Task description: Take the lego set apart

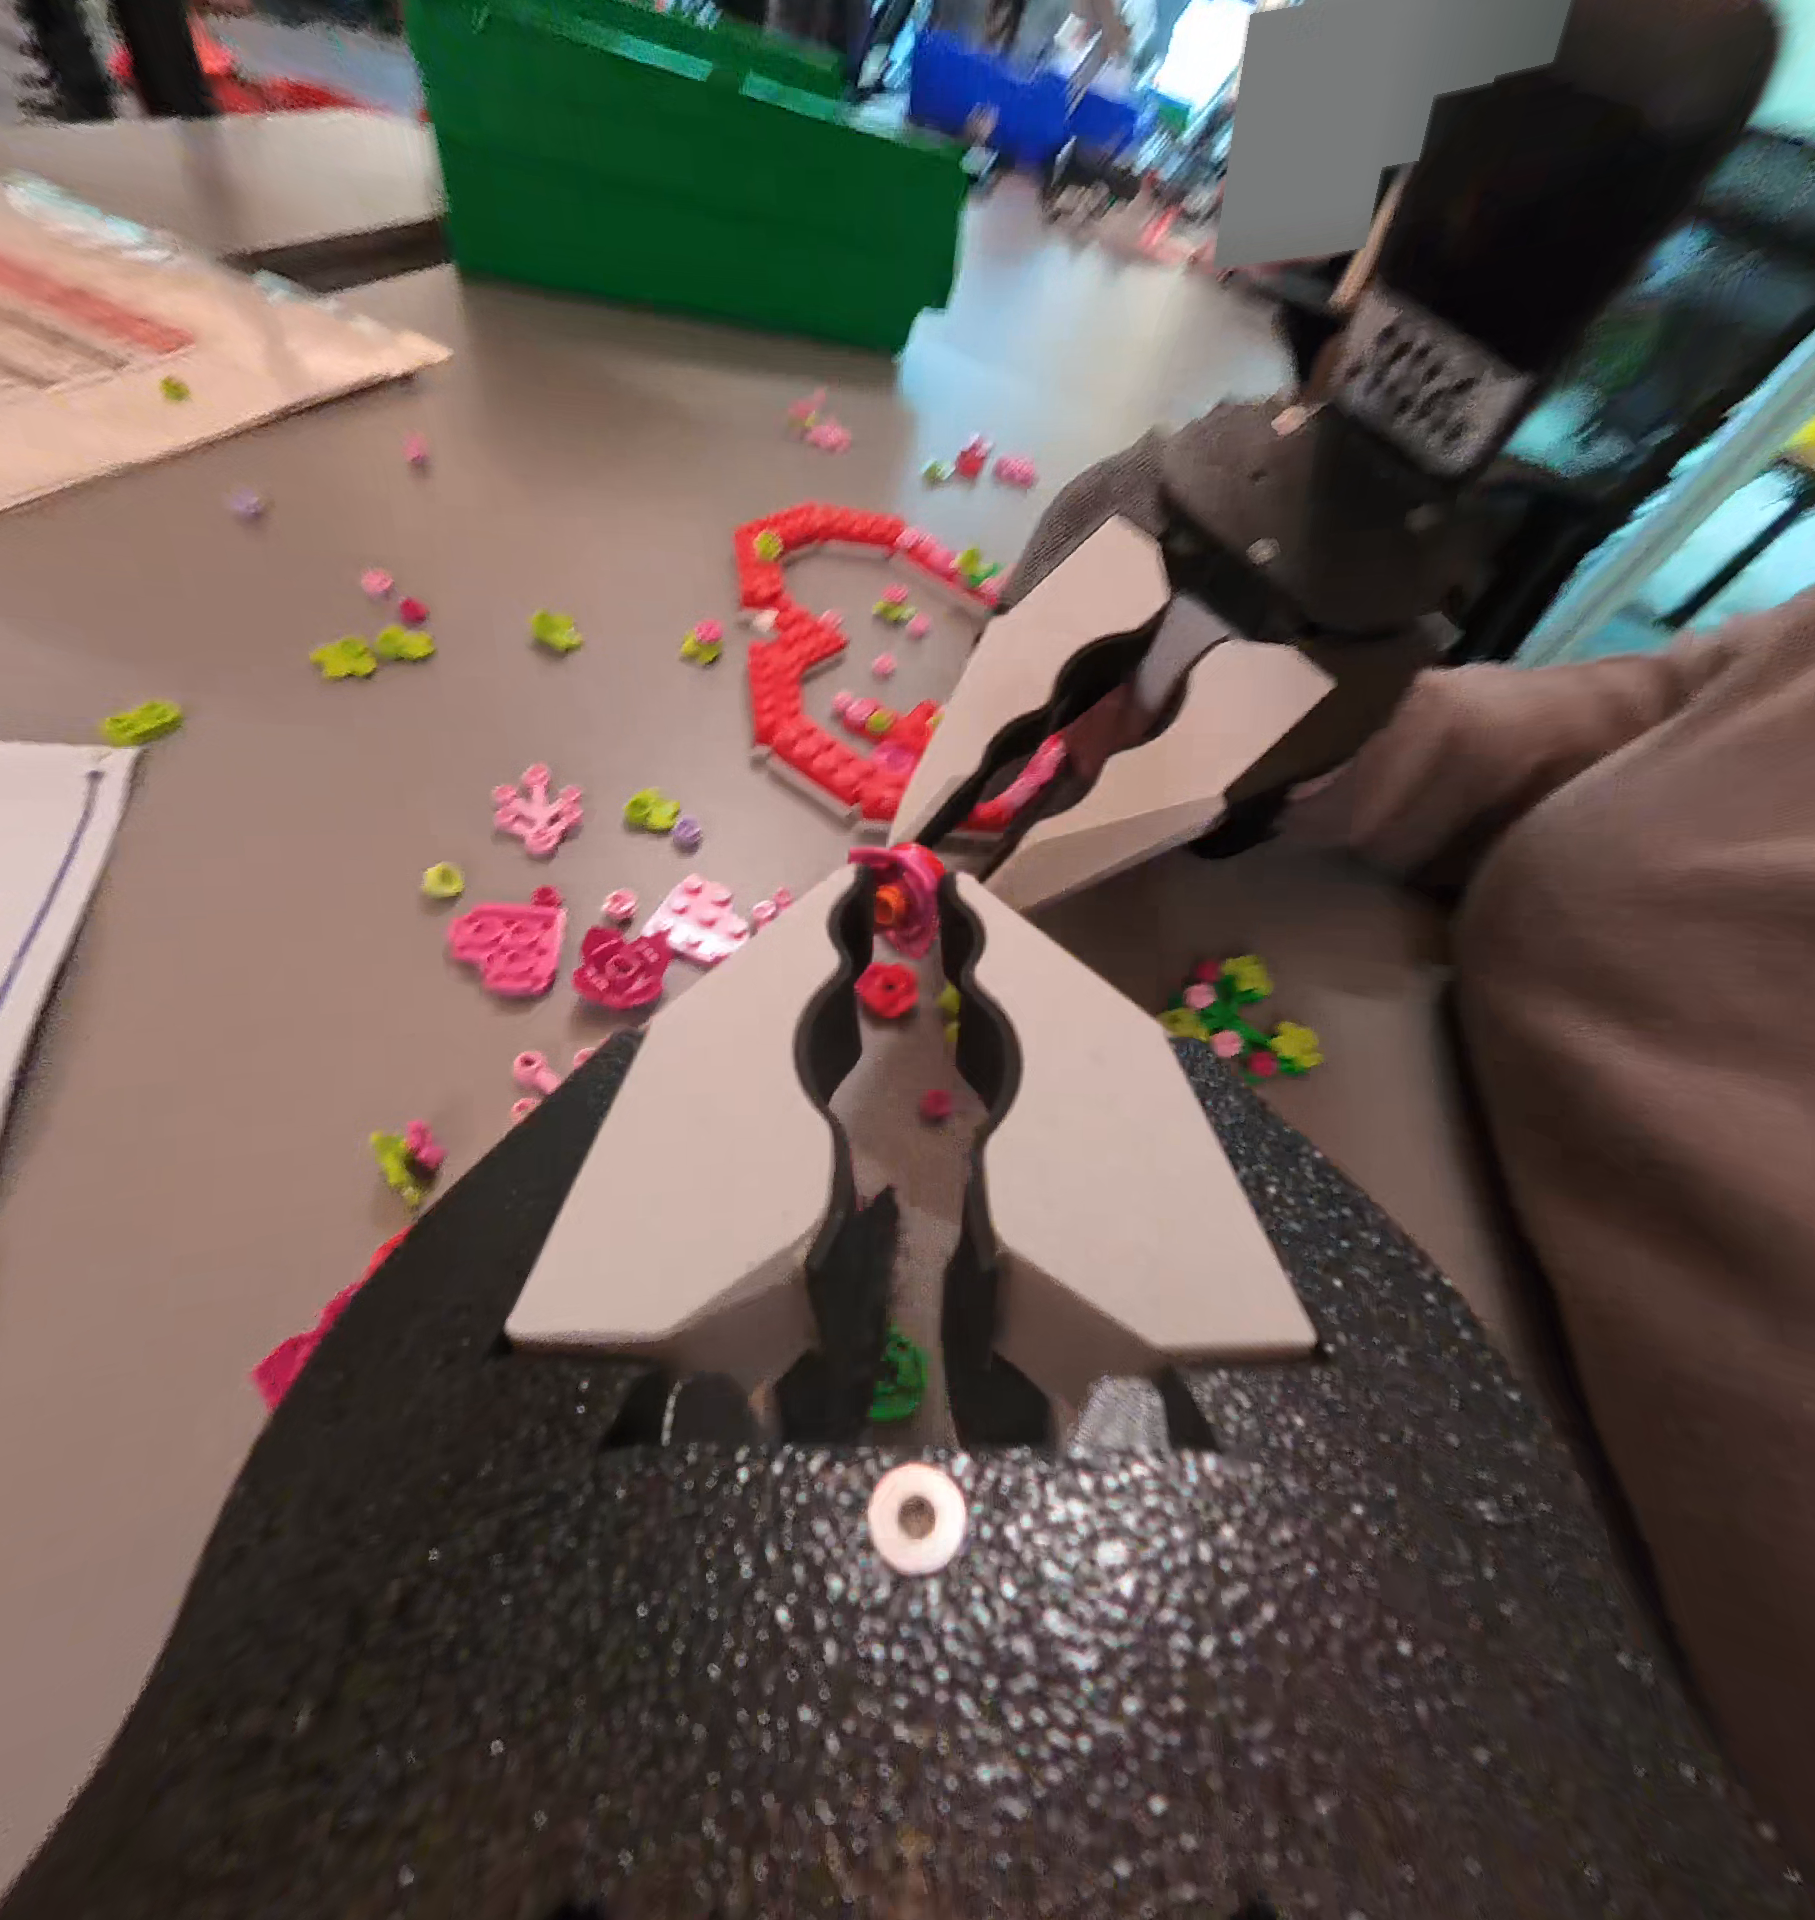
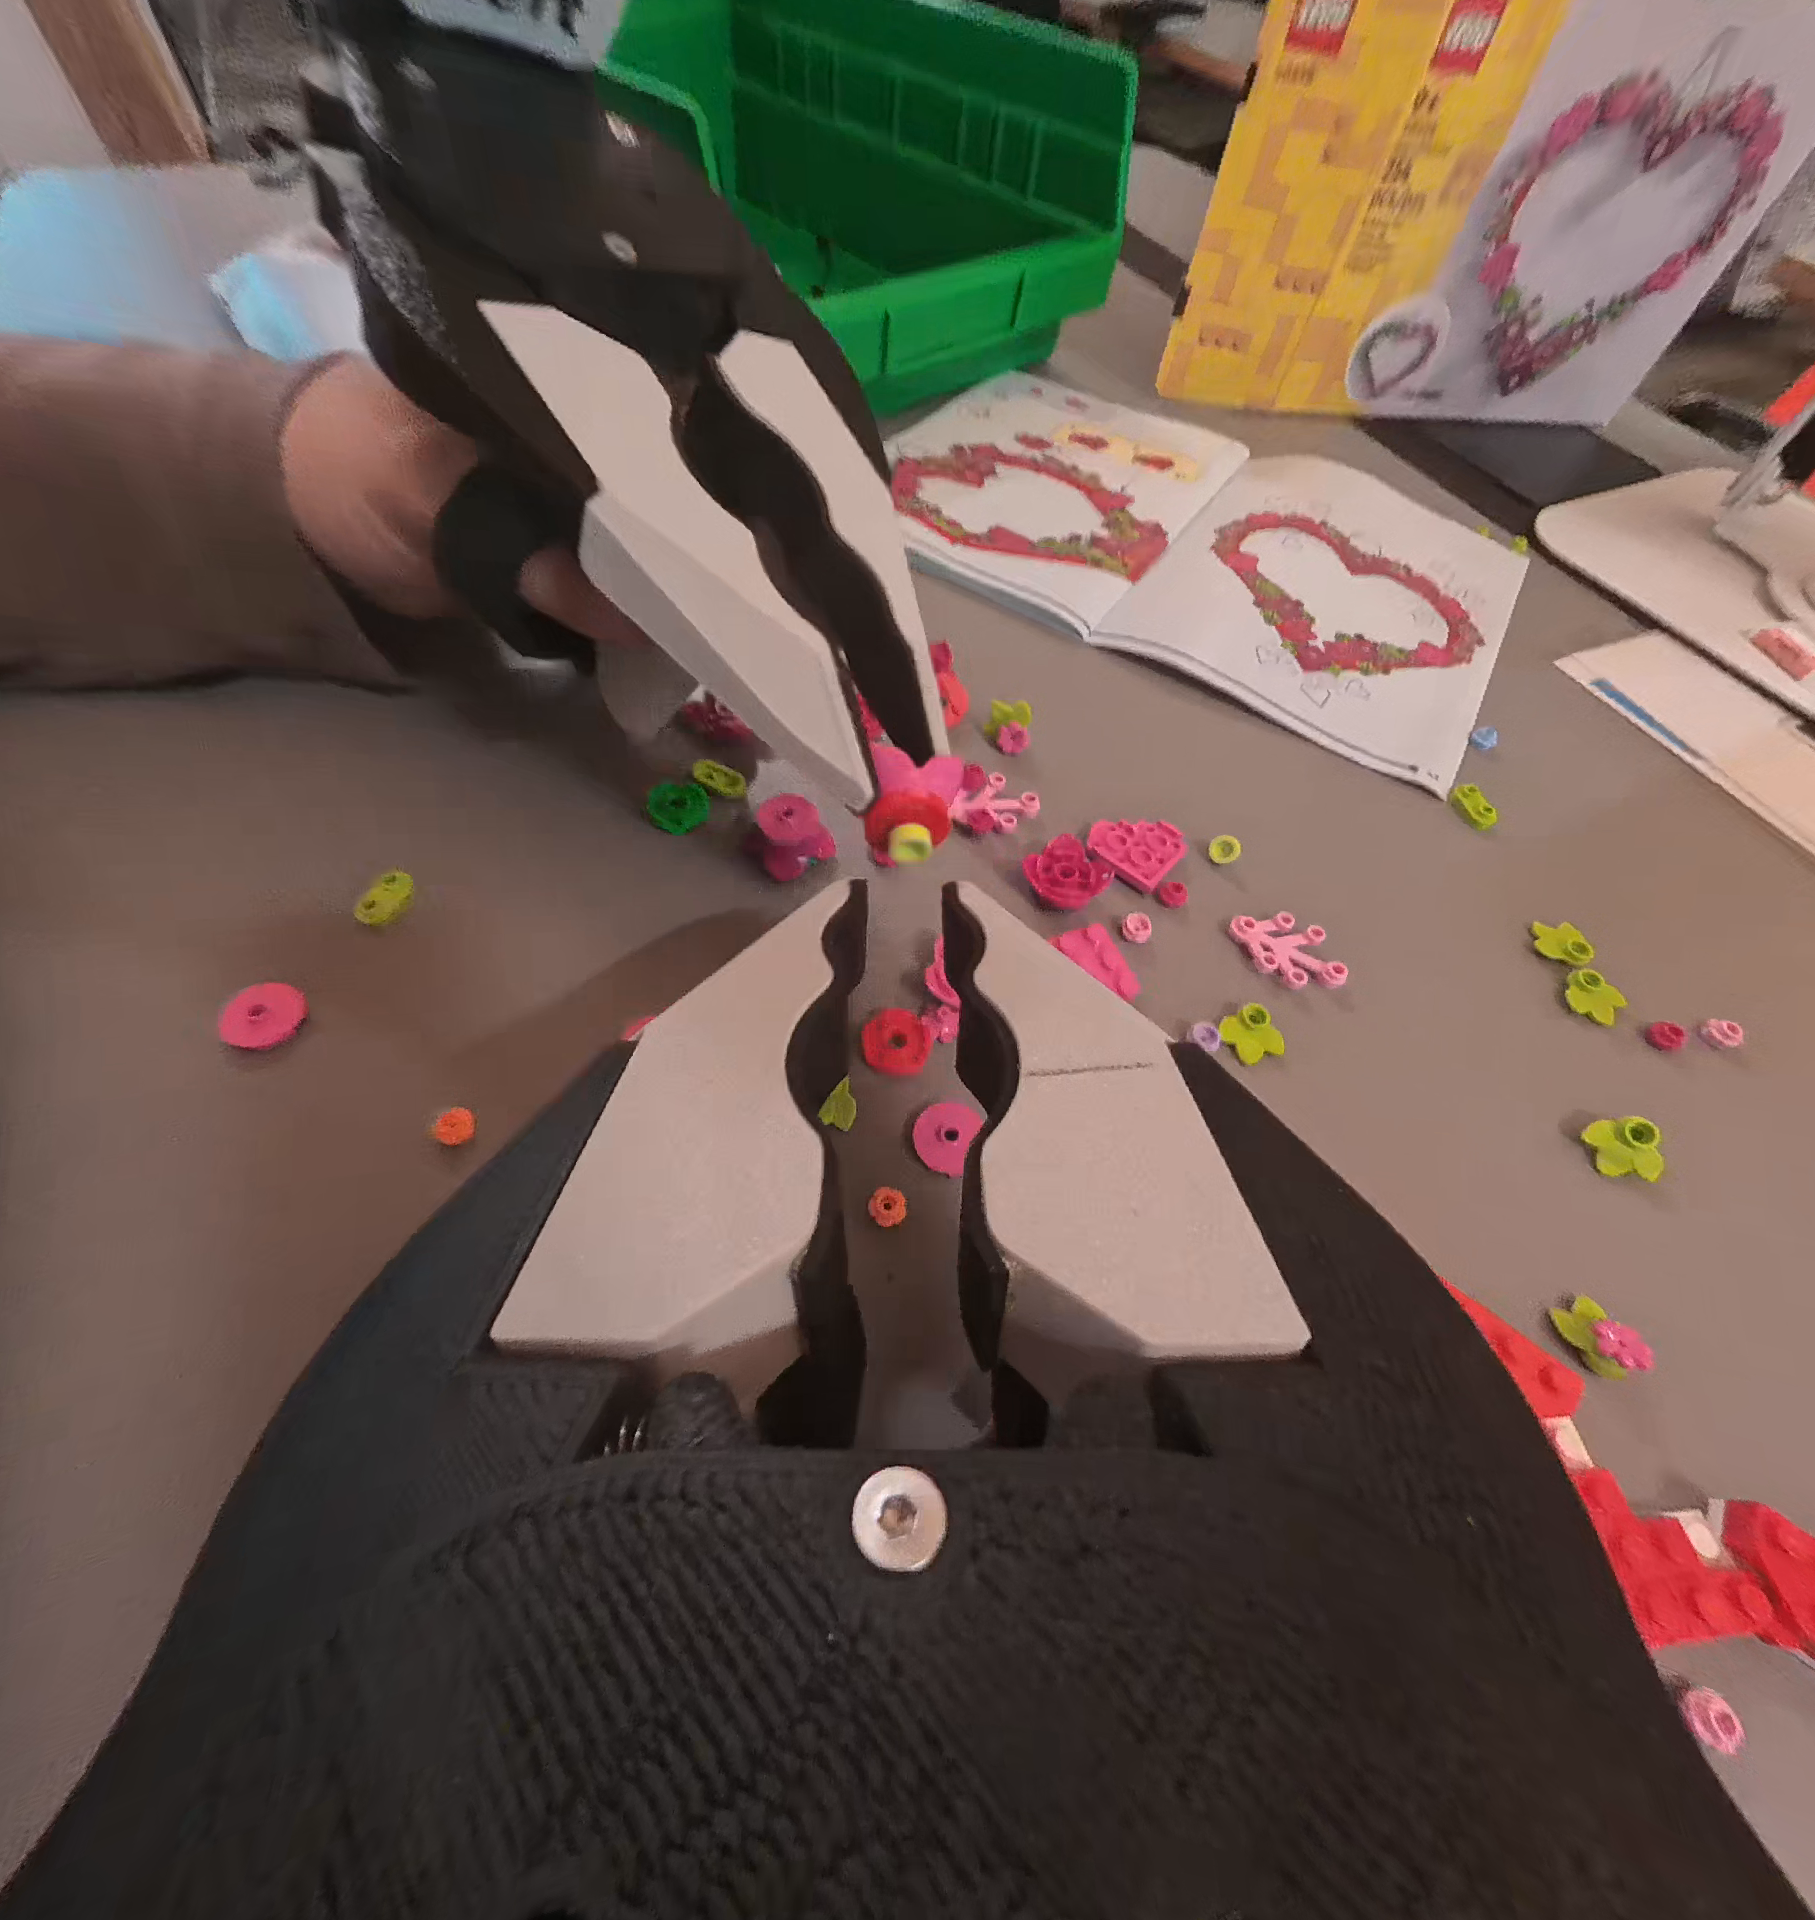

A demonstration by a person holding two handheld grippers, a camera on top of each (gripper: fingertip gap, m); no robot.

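My left gripper (image 1: 903, 899) is shut on a small flower stack (image 1: 918, 868), a magenta flower with a red round piece and a lime stud (image 2: 908, 840), held above the table. In the right wrist view the left gripper (image 2: 898, 774) comes in from the upper left. My right gripper (image 2: 905, 896) has a narrow gap between its tips and holds nothing. It points at the stack from just short of it, and in the left wrist view it (image 1: 929, 836) meets the stack tip to tip. The red heart frame (image 1: 809, 665) lies flat behind and also shows in the right wrist view (image 2: 1713, 1558).
Loose pink, magenta, red and lime pieces (image 2: 1137, 852) lie scattered over the grey table (image 2: 155, 1247). A green bin (image 2: 934, 208) stands at the back. An open instruction booklet (image 2: 1246, 582) and yellow set boxes (image 2: 1298, 208) are at the right. Papers (image 1: 103, 343) lie at the left. Left and right tips are no more than a few centimetres apart.
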